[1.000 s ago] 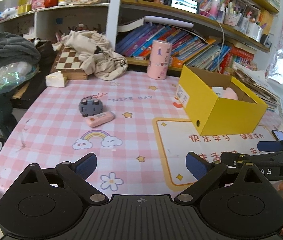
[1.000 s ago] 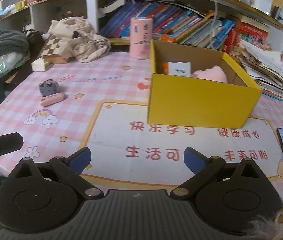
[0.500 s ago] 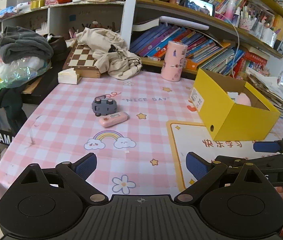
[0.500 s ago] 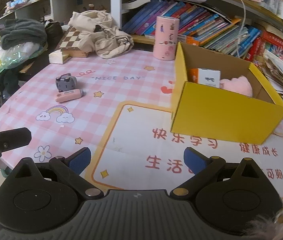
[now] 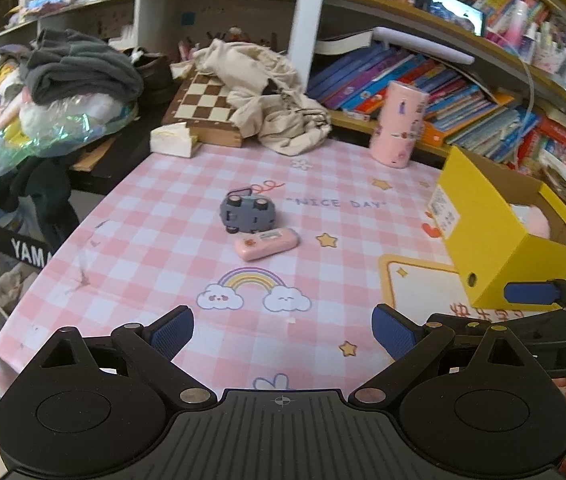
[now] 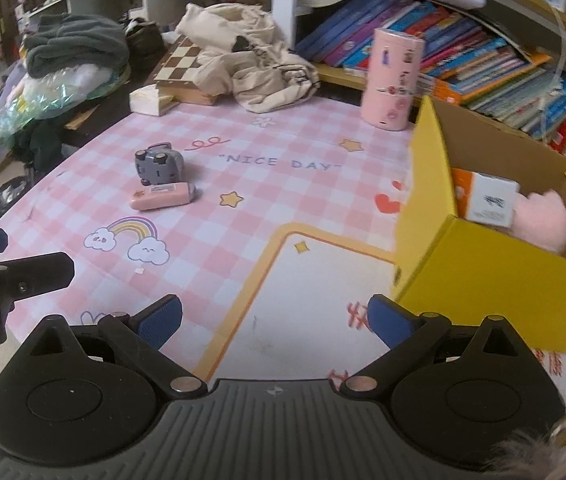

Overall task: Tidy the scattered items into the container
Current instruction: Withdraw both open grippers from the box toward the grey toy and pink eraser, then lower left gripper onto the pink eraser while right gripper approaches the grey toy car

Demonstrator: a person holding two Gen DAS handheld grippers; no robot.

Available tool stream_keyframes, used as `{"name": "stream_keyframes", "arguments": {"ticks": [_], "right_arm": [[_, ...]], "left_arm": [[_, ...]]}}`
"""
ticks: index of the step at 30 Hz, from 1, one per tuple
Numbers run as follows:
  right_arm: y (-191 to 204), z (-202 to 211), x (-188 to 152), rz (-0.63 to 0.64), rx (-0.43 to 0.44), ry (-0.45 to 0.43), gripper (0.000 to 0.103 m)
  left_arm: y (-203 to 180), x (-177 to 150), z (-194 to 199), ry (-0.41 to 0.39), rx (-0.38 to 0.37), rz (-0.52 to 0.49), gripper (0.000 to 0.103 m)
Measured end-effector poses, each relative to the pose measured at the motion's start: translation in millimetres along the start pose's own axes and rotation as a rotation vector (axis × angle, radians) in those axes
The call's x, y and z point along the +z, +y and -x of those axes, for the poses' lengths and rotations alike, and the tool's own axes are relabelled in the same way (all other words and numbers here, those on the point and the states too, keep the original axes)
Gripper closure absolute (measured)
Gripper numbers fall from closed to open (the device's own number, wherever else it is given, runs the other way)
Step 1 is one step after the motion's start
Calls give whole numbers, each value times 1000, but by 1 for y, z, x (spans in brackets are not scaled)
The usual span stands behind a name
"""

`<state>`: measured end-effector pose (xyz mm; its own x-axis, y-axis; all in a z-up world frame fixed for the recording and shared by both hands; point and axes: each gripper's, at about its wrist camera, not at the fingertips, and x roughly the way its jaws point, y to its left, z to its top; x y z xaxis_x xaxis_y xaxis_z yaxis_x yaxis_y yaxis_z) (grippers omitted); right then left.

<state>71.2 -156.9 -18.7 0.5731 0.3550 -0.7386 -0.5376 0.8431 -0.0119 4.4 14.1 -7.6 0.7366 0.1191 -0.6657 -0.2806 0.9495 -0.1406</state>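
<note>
A small grey toy car (image 5: 247, 213) (image 6: 159, 163) lies overturned on the pink checked tablecloth, with a flat pink case (image 5: 267, 243) (image 6: 163, 196) just in front of it. To the right stands the yellow box (image 5: 495, 248) (image 6: 491, 276), holding a white-and-orange carton (image 6: 487, 196) and a pink plush (image 6: 543, 220). My left gripper (image 5: 282, 332) hangs open and empty over the table's near edge, short of the two items. My right gripper (image 6: 275, 322) is open and empty too, beside the box's left corner.
A pink cylinder tin (image 5: 399, 124) stands at the back by the bookshelf. A chessboard (image 5: 207, 108), a beige cloth bag (image 5: 267, 96) and a tissue box (image 5: 173, 140) crowd the far left corner. Clothes and bags (image 5: 63, 92) pile up beyond the table's left edge.
Both grippers have swung left and moved closer toward the toy car and pink case; the yellow box has slid toward the right of both views. Jaws stayed open.
</note>
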Motion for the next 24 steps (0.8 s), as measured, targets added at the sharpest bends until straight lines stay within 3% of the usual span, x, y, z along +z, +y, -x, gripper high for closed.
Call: {"name": "stream_keyframes", "arguments": {"ticks": [14,24], "right_arm": [[7,-37,25,107,145,16,4],[-6,-65,52,76,148,5,4]], "left_arm": [[9,15,-29,8,64,75,6],[17,28,-52,12,104,91,6]]}}
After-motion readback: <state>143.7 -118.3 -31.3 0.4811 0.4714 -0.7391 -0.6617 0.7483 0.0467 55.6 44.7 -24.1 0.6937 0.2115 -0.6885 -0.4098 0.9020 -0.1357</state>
